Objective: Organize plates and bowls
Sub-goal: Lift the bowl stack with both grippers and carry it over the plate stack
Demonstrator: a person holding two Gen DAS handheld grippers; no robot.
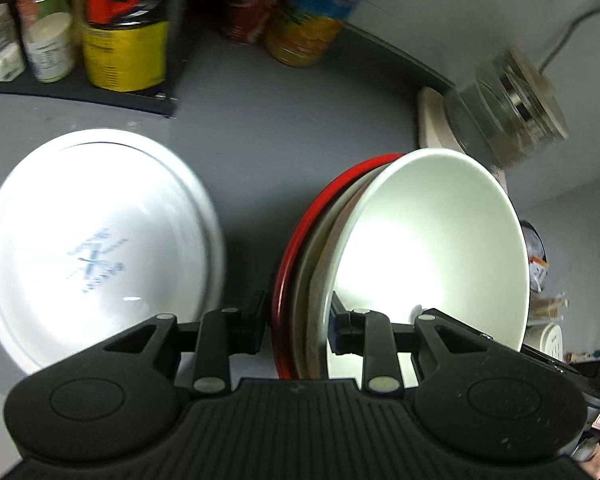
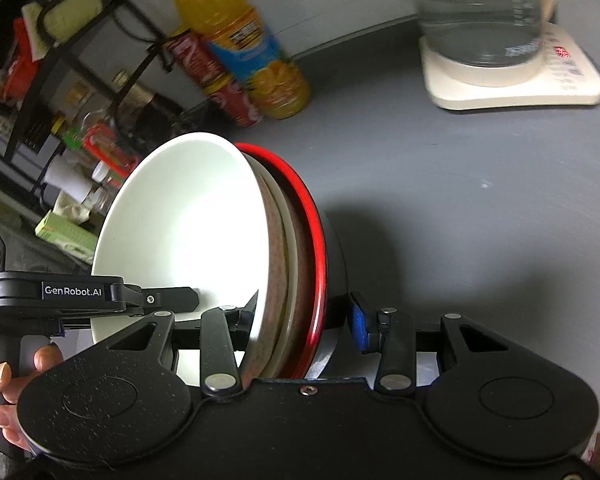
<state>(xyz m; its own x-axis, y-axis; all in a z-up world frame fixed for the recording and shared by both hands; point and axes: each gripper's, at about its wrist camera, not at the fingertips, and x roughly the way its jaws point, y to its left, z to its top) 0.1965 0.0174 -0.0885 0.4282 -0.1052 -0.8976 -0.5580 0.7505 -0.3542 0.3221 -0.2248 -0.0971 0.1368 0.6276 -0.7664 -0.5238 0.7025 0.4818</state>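
A nested stack of bowls is held on edge above the grey countertop [image 2: 460, 208] by both grippers.

The stack is counted as three: a glossy white ceramic bowl [image 1: 432, 248] innermost, a brownish speckled bowl [image 2: 284, 272] around it, and a red-rimmed black bowl [image 2: 320, 256] outermost. The left gripper [image 1: 298, 326] is clamped across the stack's rim; the right gripper [image 2: 300, 316] is closed on the rim too. One white shallow plate [image 1: 96, 244] with a blue mark lies beside the stack. One clear glass jug [image 2: 480, 16] is seen on a cream base.
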